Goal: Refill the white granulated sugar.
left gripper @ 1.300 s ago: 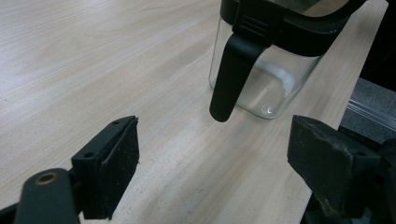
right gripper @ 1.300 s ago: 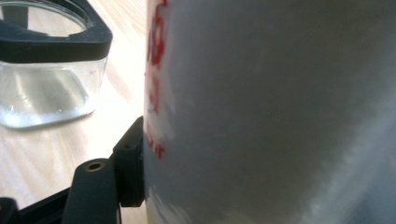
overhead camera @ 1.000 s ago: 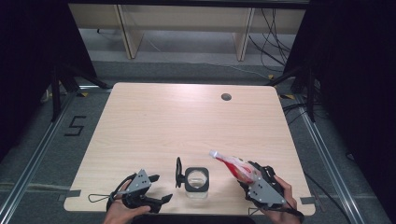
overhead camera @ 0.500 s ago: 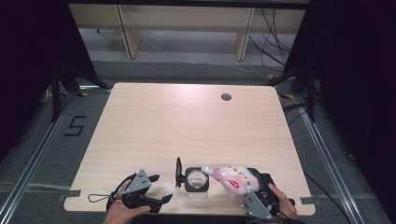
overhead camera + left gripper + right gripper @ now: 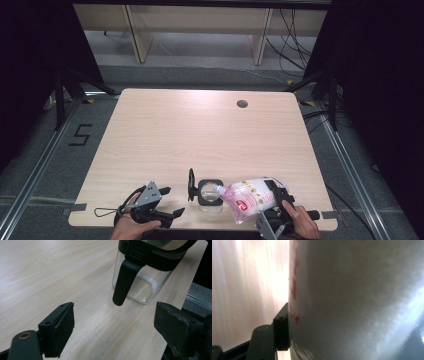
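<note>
1. The glass jar [image 5: 210, 194] stands upright at the near edge of the tabletop [image 5: 200, 130] with its black flip lid swung open. This leaves the mouth free for pouring.
2. Just right of the jar, the right gripper [image 5: 272, 192] holds a white pouch [image 5: 250, 198] with red print. Its fingers are clamped on the pouch's rear part, as the right gripper view shows, where one finger [image 5: 282, 330] presses against the bag's side.
3. The pouch is tipped so that its spout end points at the jar's mouth and lies at the rim; that tilt looks meant to send the contents into the jar.
4. Left of the jar, the left gripper [image 5: 167, 212] rests low on the tabletop with its fingers spread wide and nothing between them, facing the jar's black handle [image 5: 123, 282], probably ready to steady it.
5. The jar's lower part looks nearly empty, with only a faint white trace along the bottom. I cannot tell whether anything is flowing from the pouch.
</note>
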Demonstrator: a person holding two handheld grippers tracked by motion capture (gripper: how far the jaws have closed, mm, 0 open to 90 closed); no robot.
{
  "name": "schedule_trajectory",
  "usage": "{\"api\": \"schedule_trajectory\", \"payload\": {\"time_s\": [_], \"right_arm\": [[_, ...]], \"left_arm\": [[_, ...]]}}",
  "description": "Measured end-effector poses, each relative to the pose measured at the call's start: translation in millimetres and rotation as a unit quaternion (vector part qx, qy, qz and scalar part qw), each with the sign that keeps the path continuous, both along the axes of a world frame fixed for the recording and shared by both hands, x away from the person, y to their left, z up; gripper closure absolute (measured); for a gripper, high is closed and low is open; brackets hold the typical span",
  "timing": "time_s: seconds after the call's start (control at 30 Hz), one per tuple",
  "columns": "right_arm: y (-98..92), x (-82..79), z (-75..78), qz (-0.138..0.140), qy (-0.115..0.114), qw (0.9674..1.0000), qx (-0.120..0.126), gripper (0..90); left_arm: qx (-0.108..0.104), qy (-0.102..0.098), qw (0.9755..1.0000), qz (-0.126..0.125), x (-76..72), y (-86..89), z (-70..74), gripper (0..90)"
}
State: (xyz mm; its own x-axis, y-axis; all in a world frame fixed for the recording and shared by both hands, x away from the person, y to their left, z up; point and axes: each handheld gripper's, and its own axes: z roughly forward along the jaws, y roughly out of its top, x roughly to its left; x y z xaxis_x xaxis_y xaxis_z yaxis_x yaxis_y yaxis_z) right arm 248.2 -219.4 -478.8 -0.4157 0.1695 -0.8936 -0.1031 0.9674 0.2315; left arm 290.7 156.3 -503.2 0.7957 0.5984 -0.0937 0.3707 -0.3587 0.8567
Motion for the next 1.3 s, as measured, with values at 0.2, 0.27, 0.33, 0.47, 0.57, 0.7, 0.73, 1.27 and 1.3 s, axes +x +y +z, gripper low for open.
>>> {"api": "schedule_trajectory", "payload": {"time_s": [0.2,0.27,0.33,0.47,0.57,0.7,0.73,1.27,1.3], "right_arm": [[1.4,2.7,4.7,0.026,-0.034,0.9965,-0.071,35.5],[4.2,3.3,8.1,0.037,-0.055,0.9919,-0.108,35.6],[6.0,3.2,9.1,0.042,-0.065,0.9889,-0.127,35.6],[8.0,3.1,5.9,0.037,-0.066,0.9882,-0.133,35.9],[9.9,6.6,9.8,0.063,-0.096,0.9793,-0.166,36.1],[10.5,2.9,13.8,0.053,-0.101,0.9746,-0.193,36.4],[10.5,2.9,13.8,0.053,-0.101,0.9746,-0.193,36.4],[11.4,4.7,18.8,0.063,-0.141,0.9647,-0.213,37.2],[9.3,1.8,14.8,0.038,-0.129,0.9730,-0.187,37.2]], "left_arm": [[0.010,0.002,0.9999,-0.004,0.6,0.3,0.3,16.2],[0.008,0.002,1.0000,-0.002,0.8,0.2,0.3,16.2],[0.002,0.012,0.9999,0.009,-1.0,-0.6,0.0,16.2],[-0.005,0.012,0.9999,0.007,-1.2,-1.7,-0.5,16.2],[0.002,0.012,0.9999,0.006,-0.6,-0.7,-0.1,16.2],[0.008,0.003,1.0000,-0.002,0.8,0.2,0.4,16.1],[0.008,0.003,1.0000,-0.002,0.8,0.2,0.4,16.1],[-0.004,0.004,1.0000,0.002,0.0,-2.1,-0.2,16.0],[-0.002,0.004,1.0000,0.002,-0.2,-2.0,-0.1,16.0]]}}
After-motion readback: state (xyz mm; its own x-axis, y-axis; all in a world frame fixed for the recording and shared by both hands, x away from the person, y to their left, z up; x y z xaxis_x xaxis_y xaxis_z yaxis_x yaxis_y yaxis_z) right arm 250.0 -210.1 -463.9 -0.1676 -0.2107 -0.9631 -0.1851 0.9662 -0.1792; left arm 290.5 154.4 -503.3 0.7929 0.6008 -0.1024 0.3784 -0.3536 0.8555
